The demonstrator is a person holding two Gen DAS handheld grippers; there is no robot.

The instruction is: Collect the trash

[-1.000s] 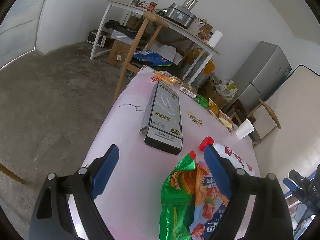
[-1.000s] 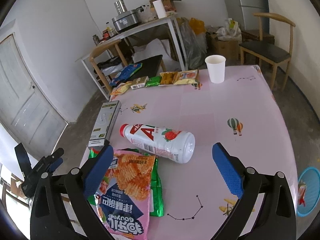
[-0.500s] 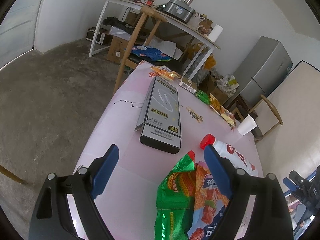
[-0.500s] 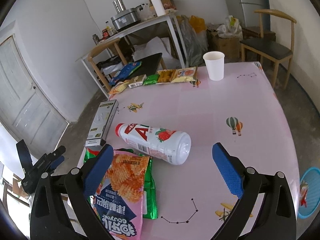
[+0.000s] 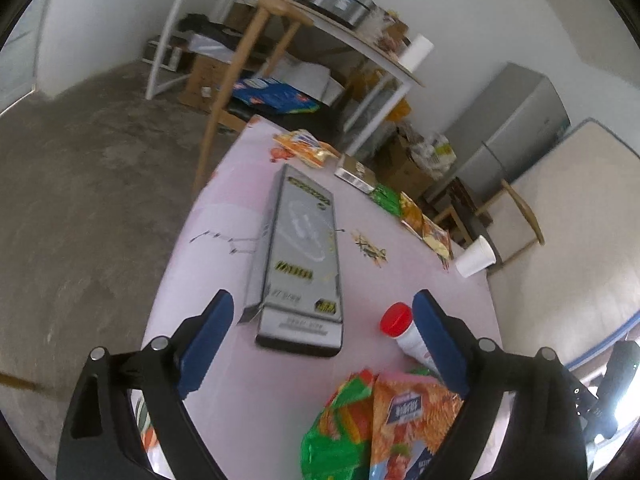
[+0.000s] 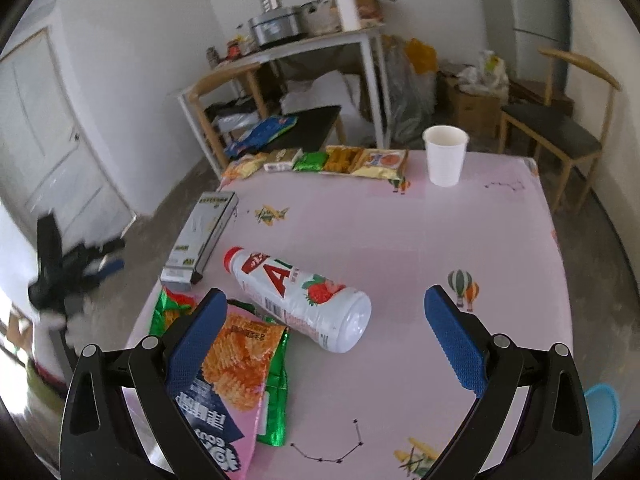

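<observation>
Nearest at 7 o'clock, right gripper (image 6: 326, 330) is hovering with fingers spread, empty, over chip bag (image 6: 236, 360); bottle (image 6: 298, 298) is lying capped at 12; paper cup (image 6: 445, 155) is standing upright farther, contents unclear. Left gripper (image 5: 322, 332) is gaping over box (image 5: 304, 264).

The left gripper (image 5: 322, 318) has advanced over the grey box (image 5: 302, 264), jaws still spread.

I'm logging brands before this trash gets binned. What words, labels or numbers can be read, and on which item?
Large red "A": white bottle lying on its side; the rest of its label is too small.
"GOUYOO": pink chip bag, upside down; its big Chinese characters are not clearly legible.
Grey flat box: yellow-and-black print, blurred, unreadable.
Snack packets along the far edge: too small.
Paper cup: no print visible.
</observation>
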